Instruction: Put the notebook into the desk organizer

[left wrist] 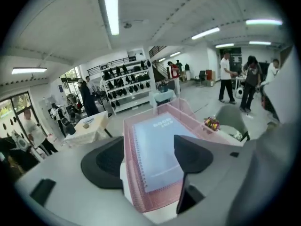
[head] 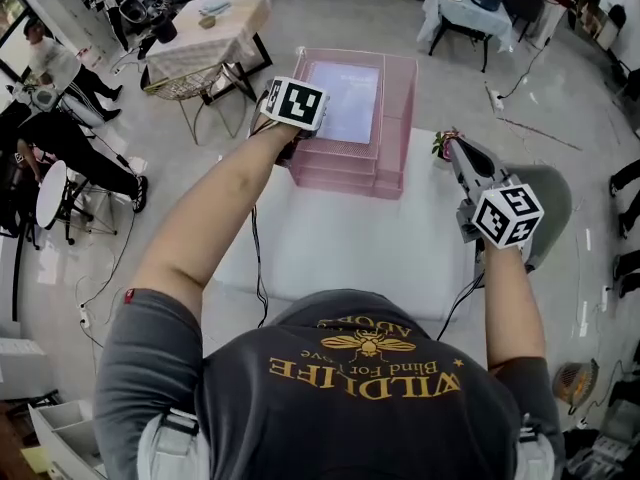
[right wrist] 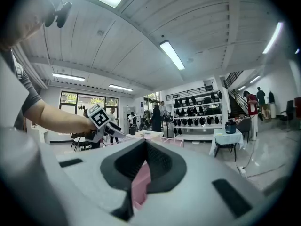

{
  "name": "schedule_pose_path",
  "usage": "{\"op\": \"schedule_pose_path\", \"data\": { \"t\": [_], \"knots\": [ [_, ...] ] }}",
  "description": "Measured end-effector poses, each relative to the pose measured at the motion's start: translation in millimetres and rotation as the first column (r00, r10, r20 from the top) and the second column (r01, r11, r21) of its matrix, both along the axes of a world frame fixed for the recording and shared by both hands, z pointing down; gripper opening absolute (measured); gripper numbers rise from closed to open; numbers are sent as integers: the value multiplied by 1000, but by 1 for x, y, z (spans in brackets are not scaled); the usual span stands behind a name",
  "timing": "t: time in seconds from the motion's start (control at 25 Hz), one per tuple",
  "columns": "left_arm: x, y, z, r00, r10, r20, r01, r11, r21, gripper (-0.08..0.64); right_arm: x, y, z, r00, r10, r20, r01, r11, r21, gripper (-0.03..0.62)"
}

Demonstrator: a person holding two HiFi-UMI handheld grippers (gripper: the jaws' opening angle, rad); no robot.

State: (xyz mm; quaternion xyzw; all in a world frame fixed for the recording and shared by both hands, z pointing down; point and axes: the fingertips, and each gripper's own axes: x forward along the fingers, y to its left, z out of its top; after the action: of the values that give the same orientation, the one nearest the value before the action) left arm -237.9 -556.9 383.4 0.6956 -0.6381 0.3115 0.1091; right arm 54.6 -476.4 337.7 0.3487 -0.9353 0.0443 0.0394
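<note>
The pale blue spiral notebook (head: 345,100) (left wrist: 157,147) lies flat in the top tray of the pink mesh desk organizer (head: 397,93) (left wrist: 141,205). My left gripper (left wrist: 150,157) hovers at the organizer's near left corner, its marker cube (head: 295,103) over the tray edge. Its jaws stand apart on either side of the notebook's near end, and the pads do not touch it. My right gripper (head: 452,148) (right wrist: 143,147) is held off to the right of the organizer, jaws together and empty. A strip of the pink organizer (right wrist: 139,187) shows below them.
The organizer stands at the far end of a white table (head: 350,248). A small flower pot (head: 441,144) (left wrist: 211,124) sits right of it, close to the right gripper's tips. A grey chair (head: 558,200) is beyond the right edge. A cloth-covered table (head: 215,28) and people stand farther off.
</note>
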Motion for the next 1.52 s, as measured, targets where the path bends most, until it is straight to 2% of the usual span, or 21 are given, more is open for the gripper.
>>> {"op": "schedule_pose_path", "data": {
  "t": [0.12, 0.24, 0.32, 0.52, 0.64, 0.72, 0.84, 0.92, 1.04, 1.24, 1.4, 1.52],
  "knots": [
    [5, 21, -21, 990, 63, -128, -51, 994, 98, 299, 0, 0, -4, 1000, 3, 5, -3, 1000, 5, 0],
    [6, 44, -43, 950, 132, -282, -74, 976, 207, 256, 0, -1, -7, 1000, 8, 11, -8, 1000, 11, 0],
    [3, 61, -56, 920, 175, -351, -73, 956, 285, 226, 0, -1, -12, 1000, 11, 14, -11, 1000, 20, 0],
    [-8, 111, -71, 859, 286, -425, -73, 889, 453, 157, 2, 4, -22, 999, 17, 27, -18, 999, 35, 0],
    [-9, 140, -64, 820, 336, -464, -57, 854, 517, 115, 6, 8, -27, 999, 26, 32, -28, 999, 43, 0],
    [-11, 157, -57, 807, 348, -477, -41, 839, 543, 86, 9, 12, -28, 999, 32, 34, -33, 998, 46, 0],
    [-16, 179, -57, 785, 368, -498, -7, 810, 587, 3, 13, 22, -28, 998, 41, 45, -43, 998, 44, 0],
    [-16, 190, -57, 776, 389, -496, -10, 794, 607, 2, 14, 27, -25, 998, 47, 53, -49, 998, 44, 0],
    [-15, 198, -47, 772, 391, -501, -23, 805, 592, 0, 14, 34, -14, 998, 48, 51, -50, 998, 43, 0],
    [-13, 205, -27, 792, 348, -501, -36, 846, 532, 0, 15, 44, 10, 998, 53, 37, -53, 999, 1, 0],
    [-10, 202, -23, 809, 347, -475, -56, 849, 525, 0, 17, 44, 25, 998, 56, 12, -56, 998, -21, 0],
    [-7, 201, -26, 810, 351, -470, -62, 847, 527, 0, 17, 44, 27, 998, 56, 10, -55, 998, -26, 0]
  ]
}}
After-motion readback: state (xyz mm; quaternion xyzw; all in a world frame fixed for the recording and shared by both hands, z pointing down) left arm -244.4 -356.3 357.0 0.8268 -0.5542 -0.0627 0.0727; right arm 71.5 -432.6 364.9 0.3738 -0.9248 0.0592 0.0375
